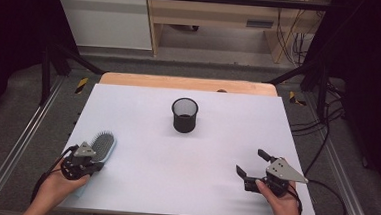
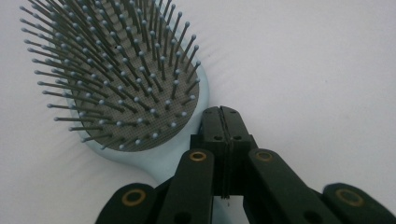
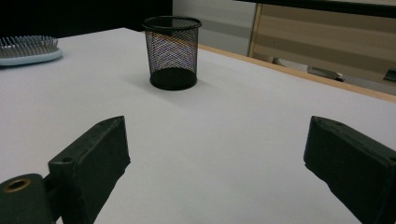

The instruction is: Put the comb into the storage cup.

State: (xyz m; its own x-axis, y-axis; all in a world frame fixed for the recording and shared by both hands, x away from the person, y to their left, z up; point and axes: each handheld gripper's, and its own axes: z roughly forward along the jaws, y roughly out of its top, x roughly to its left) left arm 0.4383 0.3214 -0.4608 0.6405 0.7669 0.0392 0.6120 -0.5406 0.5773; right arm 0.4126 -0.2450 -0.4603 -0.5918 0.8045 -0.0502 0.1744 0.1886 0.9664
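A light-blue paddle hairbrush (image 1: 102, 146) (image 2: 116, 79) lies bristles up near the table's front left corner. My left gripper (image 1: 94, 166) (image 2: 223, 119) rests over the neck of the brush, just right of the bristle pad, and its jaws are pressed together with nothing visible between the pads. The handle runs back under the gripper and the hand. A black mesh cup (image 1: 184, 115) (image 3: 172, 51) stands upright at the middle of the table, toward the back. At the front right, my right gripper (image 1: 250, 162) (image 3: 217, 154) is held open and empty, pointing toward the cup.
The white table top (image 1: 175, 156) ends in a wooden strip (image 1: 187, 83) at the far edge. Black frame posts and cables stand beyond the right side. In the right gripper view the hairbrush (image 3: 28, 49) lies far left.
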